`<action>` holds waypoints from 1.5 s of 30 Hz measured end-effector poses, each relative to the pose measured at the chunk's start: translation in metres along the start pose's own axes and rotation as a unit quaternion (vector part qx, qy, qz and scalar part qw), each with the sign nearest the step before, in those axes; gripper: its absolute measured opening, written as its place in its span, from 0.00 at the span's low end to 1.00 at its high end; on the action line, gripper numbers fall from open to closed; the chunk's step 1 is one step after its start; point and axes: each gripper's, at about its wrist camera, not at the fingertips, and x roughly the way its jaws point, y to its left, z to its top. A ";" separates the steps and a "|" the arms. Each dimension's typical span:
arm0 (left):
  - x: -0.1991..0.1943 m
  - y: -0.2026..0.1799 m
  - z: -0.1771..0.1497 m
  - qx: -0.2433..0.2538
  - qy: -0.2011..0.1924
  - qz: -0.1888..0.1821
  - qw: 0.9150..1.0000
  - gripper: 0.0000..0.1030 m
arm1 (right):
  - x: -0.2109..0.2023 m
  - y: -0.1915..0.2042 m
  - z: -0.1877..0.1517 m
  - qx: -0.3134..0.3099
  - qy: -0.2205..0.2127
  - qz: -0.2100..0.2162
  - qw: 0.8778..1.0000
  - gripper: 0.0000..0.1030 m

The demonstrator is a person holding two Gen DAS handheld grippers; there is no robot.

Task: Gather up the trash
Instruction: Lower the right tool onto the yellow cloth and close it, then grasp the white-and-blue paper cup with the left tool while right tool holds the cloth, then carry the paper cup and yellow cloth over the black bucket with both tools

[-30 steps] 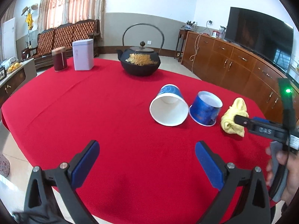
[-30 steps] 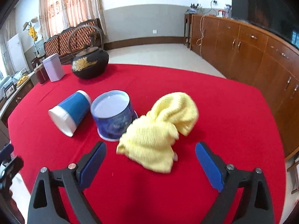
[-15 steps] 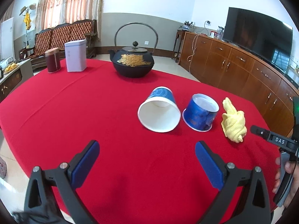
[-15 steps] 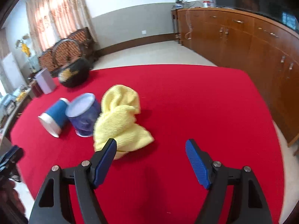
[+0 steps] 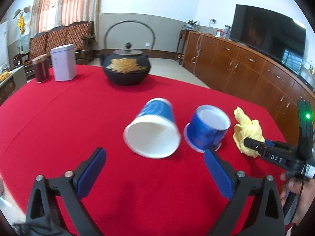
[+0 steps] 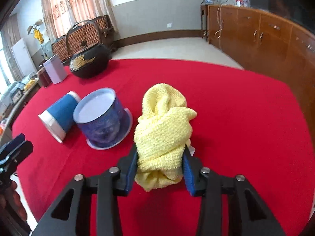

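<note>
Right gripper (image 6: 159, 164) pinching the crumpled yellow knitted cloth (image 6: 164, 129) low for lifting, left gripper (image 5: 154, 174) wide open, empty, facing the tipped blue paper cup (image 5: 154, 132).

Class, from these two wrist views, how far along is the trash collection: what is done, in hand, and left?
Done: nothing looks collected, and no bin is in view. In hand: the right gripper is shut on the yellow cloth. Left: the tipped paper cup and the upside-down blue cup lie on the red tablecloth; the left gripper is open.
</note>
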 end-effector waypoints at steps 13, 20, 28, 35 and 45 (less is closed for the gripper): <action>0.049 0.000 0.013 0.016 0.054 0.030 0.998 0.91 | -0.014 -0.038 -0.003 0.019 -0.006 0.005 1.000 0.40; 0.041 0.009 0.012 0.001 0.048 0.002 0.999 0.61 | -0.032 -0.044 -0.007 0.015 -0.010 -0.002 1.000 0.40; -0.014 -0.020 0.009 0.044 -0.013 -0.011 0.999 0.58 | -0.078 -0.060 -0.022 0.017 -0.031 -0.025 0.999 0.40; -0.075 -0.088 -0.005 0.106 -0.070 -0.056 0.990 0.58 | -0.180 -0.105 -0.046 0.024 -0.071 -0.075 0.994 0.40; -0.131 -0.172 -0.024 0.145 -0.077 -0.129 0.978 0.58 | -0.337 -0.186 -0.111 0.080 -0.136 -0.155 0.975 0.40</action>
